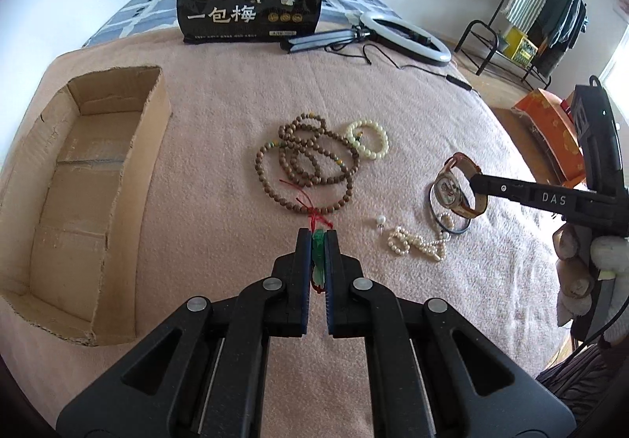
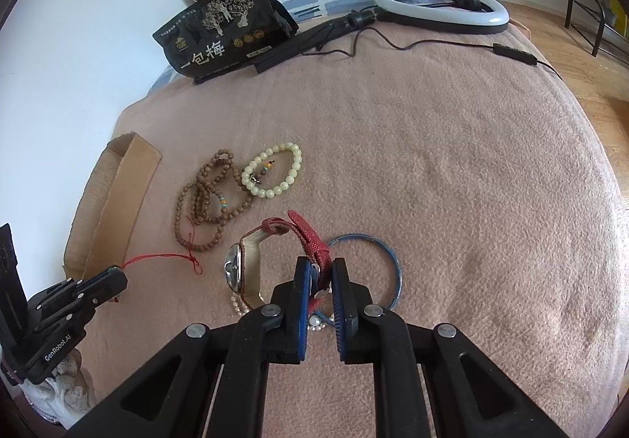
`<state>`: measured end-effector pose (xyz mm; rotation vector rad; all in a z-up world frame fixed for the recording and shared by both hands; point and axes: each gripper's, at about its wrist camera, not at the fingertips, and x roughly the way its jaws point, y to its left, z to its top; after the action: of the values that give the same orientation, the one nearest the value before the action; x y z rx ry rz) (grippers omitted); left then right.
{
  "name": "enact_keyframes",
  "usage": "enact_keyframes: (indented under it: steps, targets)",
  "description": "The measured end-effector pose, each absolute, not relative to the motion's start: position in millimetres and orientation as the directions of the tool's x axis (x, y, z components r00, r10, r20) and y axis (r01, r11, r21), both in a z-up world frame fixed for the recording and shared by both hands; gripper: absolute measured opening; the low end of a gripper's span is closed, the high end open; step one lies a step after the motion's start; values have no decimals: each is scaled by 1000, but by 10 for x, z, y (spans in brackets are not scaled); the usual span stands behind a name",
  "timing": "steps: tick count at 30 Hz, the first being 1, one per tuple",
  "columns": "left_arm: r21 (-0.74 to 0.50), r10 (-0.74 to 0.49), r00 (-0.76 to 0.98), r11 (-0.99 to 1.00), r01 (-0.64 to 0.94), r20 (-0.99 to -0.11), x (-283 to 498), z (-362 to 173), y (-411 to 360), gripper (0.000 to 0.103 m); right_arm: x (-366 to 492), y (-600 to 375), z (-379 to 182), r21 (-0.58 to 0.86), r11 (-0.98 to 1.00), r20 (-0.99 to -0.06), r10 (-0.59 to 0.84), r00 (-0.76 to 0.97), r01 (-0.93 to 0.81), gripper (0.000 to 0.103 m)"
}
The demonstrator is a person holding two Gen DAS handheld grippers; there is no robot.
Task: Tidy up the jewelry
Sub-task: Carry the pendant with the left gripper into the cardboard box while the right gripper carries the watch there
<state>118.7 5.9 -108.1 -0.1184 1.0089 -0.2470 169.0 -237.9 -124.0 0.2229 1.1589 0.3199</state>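
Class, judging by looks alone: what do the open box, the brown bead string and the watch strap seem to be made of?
Open box: corrugated cardboard, matt tan, with ragged torn edges.
Brown bead string: probably wood, dull brown round beads.
Watch strap: seemingly leather or an imitation, red with a textured grain.

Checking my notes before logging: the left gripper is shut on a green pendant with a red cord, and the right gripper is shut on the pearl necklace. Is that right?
Not quite. The right gripper is shut on the red strap of the wristwatch, not the pearl necklace, which lies loose on the blanket; the right wrist view shows this. The left gripper is indeed shut on the green pendant with its red cord.
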Motion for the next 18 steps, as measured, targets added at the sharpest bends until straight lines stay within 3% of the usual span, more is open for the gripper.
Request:
enact_keyframes:
  steps: [18]
  targets:
    - [-267, -206, 691, 964, 20, -693, 1152, -389, 795, 4, 1530, -1774, -629, 271, 916, -796, 386, 467, -296, 8]
